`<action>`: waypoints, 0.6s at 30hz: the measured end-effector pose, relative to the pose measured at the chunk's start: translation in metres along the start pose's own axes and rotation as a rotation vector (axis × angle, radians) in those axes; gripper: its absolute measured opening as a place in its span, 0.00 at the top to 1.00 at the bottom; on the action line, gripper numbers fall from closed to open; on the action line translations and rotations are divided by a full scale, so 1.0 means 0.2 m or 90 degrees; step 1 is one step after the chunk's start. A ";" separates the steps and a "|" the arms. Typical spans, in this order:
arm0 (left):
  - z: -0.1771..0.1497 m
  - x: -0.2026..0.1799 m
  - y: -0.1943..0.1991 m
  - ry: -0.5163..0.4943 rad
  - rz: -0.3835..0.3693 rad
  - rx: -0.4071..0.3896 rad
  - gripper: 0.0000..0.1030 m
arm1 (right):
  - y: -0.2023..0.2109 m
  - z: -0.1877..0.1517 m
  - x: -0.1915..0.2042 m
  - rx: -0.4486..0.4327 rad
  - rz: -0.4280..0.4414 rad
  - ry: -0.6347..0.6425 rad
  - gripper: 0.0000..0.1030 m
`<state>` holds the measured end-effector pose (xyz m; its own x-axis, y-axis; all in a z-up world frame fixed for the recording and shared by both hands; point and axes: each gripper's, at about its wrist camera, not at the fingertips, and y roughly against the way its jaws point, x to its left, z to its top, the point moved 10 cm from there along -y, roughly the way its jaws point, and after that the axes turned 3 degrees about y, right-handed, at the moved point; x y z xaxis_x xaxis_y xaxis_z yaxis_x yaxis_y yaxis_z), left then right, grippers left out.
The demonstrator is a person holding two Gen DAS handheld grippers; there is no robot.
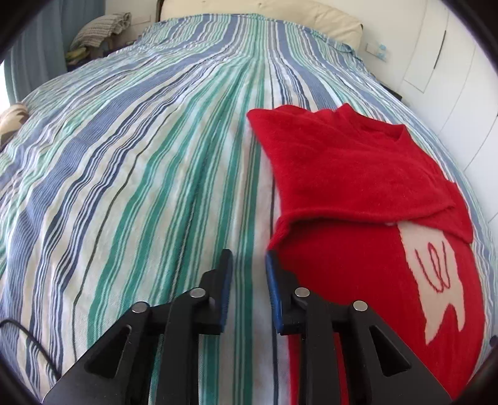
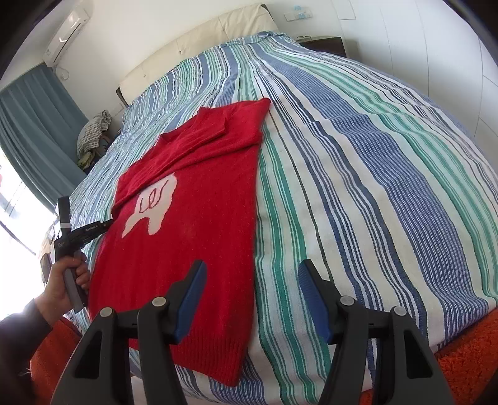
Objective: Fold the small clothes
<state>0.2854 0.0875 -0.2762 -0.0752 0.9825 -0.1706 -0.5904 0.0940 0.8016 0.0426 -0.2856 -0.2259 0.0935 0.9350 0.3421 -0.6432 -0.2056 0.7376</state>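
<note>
1. The left gripper (image 1: 249,264) hovers low over the bed, its jaws parted with a narrow gap and nothing between them; its right blue pad sits just beside the sweater's left edge, and whether it touches the knit cannot be told.
2. The right gripper (image 2: 252,280) is released, jaws spread wide and empty, held above the sweater's lower right part and the bedspread beside it.
3. In the right wrist view the person's left hand (image 2: 63,280) grips the left tool's handle at the sweater's far side.
4. The red sweater (image 2: 186,224) lies flat on the bed, hem towards the foot, neckline towards the headboard. Both sleeves are folded in across the chest, one partly covering a pale motif (image 2: 149,205) with red scribbled lines.
5. The striped bedspread (image 1: 140,171), in blue, green and white, covers the bed under the sweater.
6. A cream headboard (image 2: 199,40) stands at the far end, blue curtains (image 2: 37,124) hang to the left, and an air conditioner (image 2: 67,28) sits high on the wall.
7. An orange rug (image 2: 467,352) shows below the bed's foot.
</note>
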 end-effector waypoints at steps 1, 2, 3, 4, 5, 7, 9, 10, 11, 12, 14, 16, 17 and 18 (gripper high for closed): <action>-0.02 0.04 0.04 0.009 0.001 0.005 0.63 | 0.01 0.00 0.00 -0.004 0.000 0.002 0.41; -0.05 0.08 0.09 0.019 -0.001 0.007 0.50 | 0.02 0.00 0.01 -0.007 -0.002 0.003 0.41; -0.07 0.10 0.14 0.027 -0.007 0.005 0.36 | 0.03 0.00 0.01 -0.010 -0.003 0.005 0.41; -0.09 0.13 0.19 0.030 -0.001 0.003 0.28 | 0.03 0.01 0.01 -0.014 -0.006 0.006 0.41; -0.11 0.17 0.25 0.032 0.011 -0.002 0.16 | 0.04 0.01 0.01 -0.017 -0.009 0.006 0.39; -0.14 0.21 0.34 0.031 0.020 -0.019 0.11 | 0.05 0.01 0.00 -0.023 -0.017 0.004 0.36; -0.19 0.23 0.39 0.037 0.014 -0.024 0.09 | 0.06 0.02 -0.02 -0.027 -0.024 -0.003 0.36; -0.21 0.25 0.40 0.042 0.015 -0.026 0.09 | 0.06 0.02 -0.03 -0.027 -0.027 -0.008 0.36; -0.23 0.27 0.40 0.043 0.023 -0.028 0.08 | 0.06 0.03 -0.04 -0.029 -0.030 -0.013 0.36; -0.26 0.29 0.39 0.044 0.037 -0.028 0.08 | 0.06 0.03 -0.05 -0.031 -0.032 -0.019 0.36; -0.32 0.33 0.34 0.050 0.068 -0.013 0.08 | 0.06 0.03 -0.07 -0.035 -0.039 -0.028 0.36; -0.33 0.33 0.30 0.056 0.083 -0.003 0.08 | 0.06 0.03 -0.09 -0.035 -0.045 -0.037 0.36; -0.32 0.32 0.30 0.055 0.083 -0.007 0.08 | 0.06 0.03 -0.11 -0.033 -0.048 -0.041 0.36; -0.31 0.31 0.30 0.052 0.081 -0.011 0.08 | 0.05 0.02 -0.12 -0.032 -0.051 -0.045 0.36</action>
<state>0.1959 0.1447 -0.2742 -0.2144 0.9700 -0.1148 -0.5858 -0.0336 0.8098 0.0369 -0.3115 -0.2233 0.1989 0.9246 0.3250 -0.6685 -0.1145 0.7348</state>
